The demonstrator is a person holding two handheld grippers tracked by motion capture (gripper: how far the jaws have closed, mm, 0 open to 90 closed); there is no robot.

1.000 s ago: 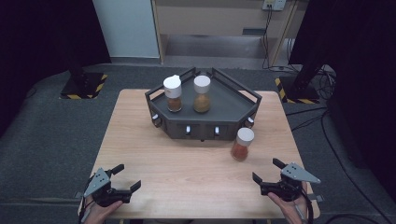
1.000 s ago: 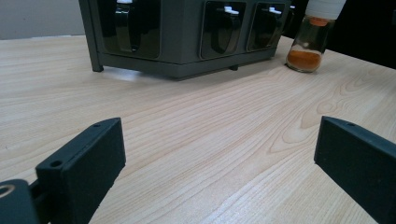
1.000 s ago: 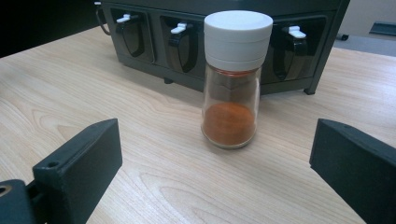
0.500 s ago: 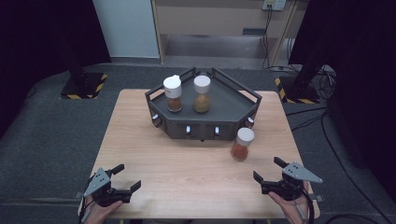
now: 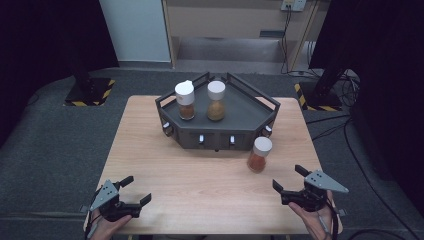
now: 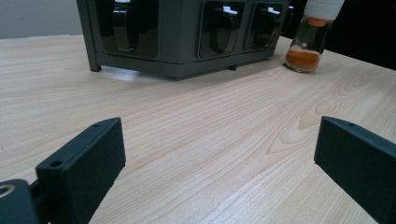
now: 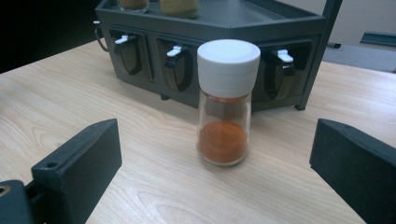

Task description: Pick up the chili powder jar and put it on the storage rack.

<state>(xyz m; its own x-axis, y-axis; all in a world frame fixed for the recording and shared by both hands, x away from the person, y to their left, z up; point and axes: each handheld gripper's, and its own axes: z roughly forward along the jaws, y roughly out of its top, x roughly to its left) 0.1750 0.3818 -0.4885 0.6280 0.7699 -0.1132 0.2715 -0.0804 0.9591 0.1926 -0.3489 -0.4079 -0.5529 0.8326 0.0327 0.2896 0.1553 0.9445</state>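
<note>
Two claws spread wide, left claw (image 5: 134,190), right claw (image 5: 287,179), spice jar (image 5: 259,154) upright, cap up.

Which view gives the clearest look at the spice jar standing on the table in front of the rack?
The right gripper view: the spice jar stands close and whole, with white cap and orange powder plain. The high view shows it small, beside the rack. The left gripper view catches it far off, cap cropped.

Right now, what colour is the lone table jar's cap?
White cap; the right gripper view shows it best.
</note>
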